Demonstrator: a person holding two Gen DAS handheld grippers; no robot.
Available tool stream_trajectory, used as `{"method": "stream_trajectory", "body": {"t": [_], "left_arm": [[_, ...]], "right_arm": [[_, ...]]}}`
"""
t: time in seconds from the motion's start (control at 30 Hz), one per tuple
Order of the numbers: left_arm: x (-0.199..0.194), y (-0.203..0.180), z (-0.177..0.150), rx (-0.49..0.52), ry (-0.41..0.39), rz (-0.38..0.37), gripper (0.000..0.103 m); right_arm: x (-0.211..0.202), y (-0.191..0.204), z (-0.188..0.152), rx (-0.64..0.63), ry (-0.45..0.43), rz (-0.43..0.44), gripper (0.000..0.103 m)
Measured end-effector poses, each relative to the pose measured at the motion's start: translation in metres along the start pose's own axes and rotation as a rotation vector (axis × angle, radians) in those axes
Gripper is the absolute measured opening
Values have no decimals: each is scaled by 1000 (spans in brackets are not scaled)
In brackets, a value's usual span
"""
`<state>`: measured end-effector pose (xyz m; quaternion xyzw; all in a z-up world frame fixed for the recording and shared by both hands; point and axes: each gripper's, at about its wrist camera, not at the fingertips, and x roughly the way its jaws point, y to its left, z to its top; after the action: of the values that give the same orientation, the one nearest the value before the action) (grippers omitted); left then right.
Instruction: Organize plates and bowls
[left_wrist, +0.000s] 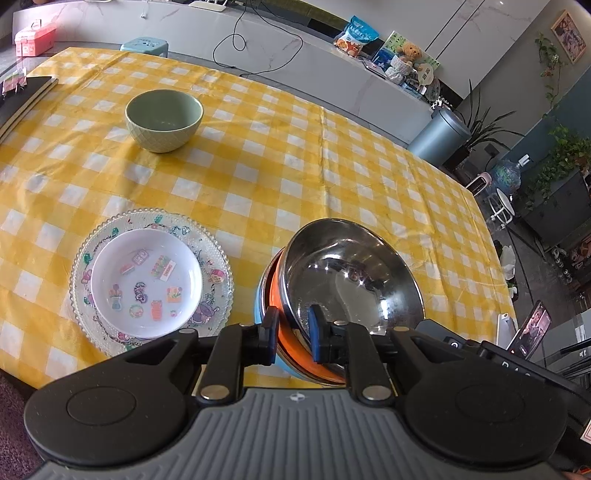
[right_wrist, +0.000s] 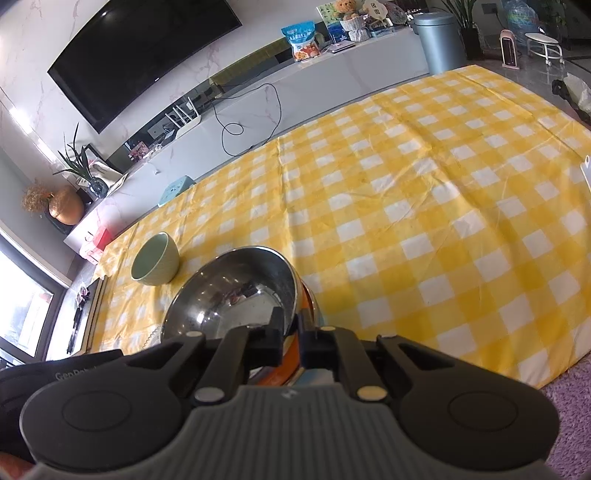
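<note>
Nearest, both claws pinch the steel bowl (left_wrist: 351, 280): the left gripper (left_wrist: 293, 332) and right gripper (right_wrist: 291, 332) clamp opposite rims. It seems nested in orange and blue bowls. Beyond lie the decorated plates (left_wrist: 147, 284), then the green bowl (left_wrist: 164, 120).

Little can be read. On the black gripper body (right_wrist: 70, 376) at the lower left of the right wrist view stand the raised letters "GenRob", perhaps cut off by the edge in front. The blue snack bag (right_wrist: 301, 40) on the counter bears print too small to read.
</note>
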<state>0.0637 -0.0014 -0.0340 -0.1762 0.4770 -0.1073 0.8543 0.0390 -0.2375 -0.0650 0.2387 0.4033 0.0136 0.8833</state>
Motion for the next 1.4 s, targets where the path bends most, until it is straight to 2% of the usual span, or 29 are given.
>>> {"method": "stream_trajectory", "body": {"t": [0.07, 0.1, 0.33, 0.53, 0.73, 0.87, 0.93, 1.0, 1.07, 1.17, 1.4], "left_arm": [[3, 0, 0, 5, 5, 2, 20], [3, 0, -1, 10, 7, 2, 20], [5, 2, -1, 11, 16, -7, 19], [-5, 4, 4, 20, -42, -4, 24], [-9, 10, 17, 25, -121, -32, 25], [-2, 8, 22, 37, -123, -47, 25], [3, 9, 22, 36, -119, -50, 19], [6, 9, 21, 38, -112, -59, 12], [7, 10, 20, 47, -111, -51, 9], [10, 11, 19, 47, -107, -45, 7], [13, 19, 20, 14, -84, -60, 6]], "right_arm": [[2, 0, -1, 0, 3, 0, 3], [2, 0, -1, -1, 4, 4, 0], [10, 6, -6, -13, 28, 26, 0], [3, 5, -1, -20, -12, 23, 2], [-2, 2, 9, -28, -76, -5, 23], [3, -4, 12, -14, -75, -27, 24], [5, -7, 10, -3, -64, -19, 24], [8, -8, 7, 6, -52, -5, 20], [10, -8, 4, 10, -48, 14, 15], [13, -7, 2, 13, -38, 28, 0], [16, 0, 1, -6, -28, 47, 0]]}}
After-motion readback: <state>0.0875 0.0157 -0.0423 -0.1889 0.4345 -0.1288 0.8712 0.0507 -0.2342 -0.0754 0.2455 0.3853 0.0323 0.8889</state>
